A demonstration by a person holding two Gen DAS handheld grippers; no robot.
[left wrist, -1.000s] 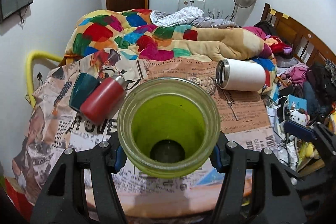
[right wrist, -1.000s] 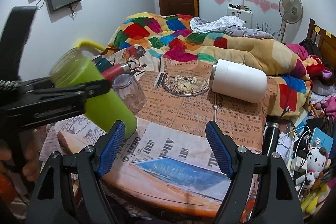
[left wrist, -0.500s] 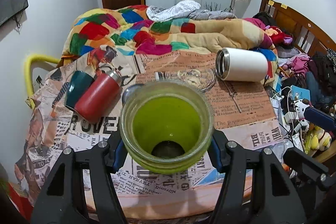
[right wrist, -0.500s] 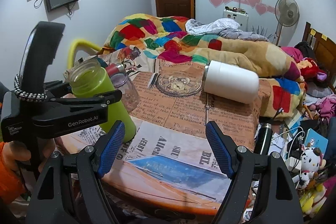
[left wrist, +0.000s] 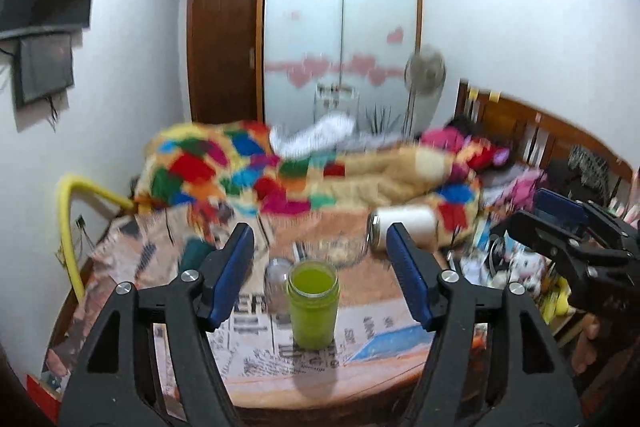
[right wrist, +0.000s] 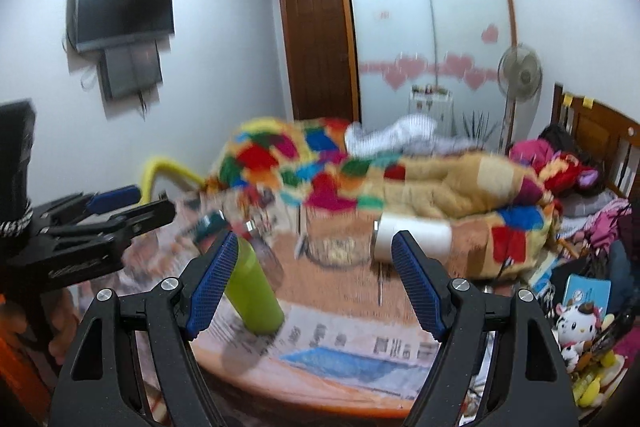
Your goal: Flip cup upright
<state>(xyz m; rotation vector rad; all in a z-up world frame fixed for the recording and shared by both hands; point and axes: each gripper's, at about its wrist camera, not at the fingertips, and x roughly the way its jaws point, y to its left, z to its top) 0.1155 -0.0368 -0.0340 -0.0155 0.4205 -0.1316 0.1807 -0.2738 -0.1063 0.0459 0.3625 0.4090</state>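
The green cup (left wrist: 313, 303) stands upright with its mouth up on the newspaper-covered table (left wrist: 360, 375). It also shows in the right wrist view (right wrist: 252, 299). My left gripper (left wrist: 320, 267) is open and empty, drawn back above and behind the cup. My right gripper (right wrist: 314, 279) is open and empty, with the cup just beyond its left finger (right wrist: 212, 279). The left gripper shows at the left of the right wrist view (right wrist: 116, 211). Both views are blurred by motion.
A white flask (left wrist: 404, 227) lies on its side at the table's far right. An upturned clear glass (left wrist: 278, 281) stands just behind the green cup. A teal cup (left wrist: 196, 255) lies at the left. A glass dish (right wrist: 334, 247) sits mid-table. A bed with a patchwork quilt (left wrist: 248, 171) is beyond.
My left gripper has let go of the green cup, which now stands upright on the table, and has pulled up and back. The right gripper has also drawn back a little.
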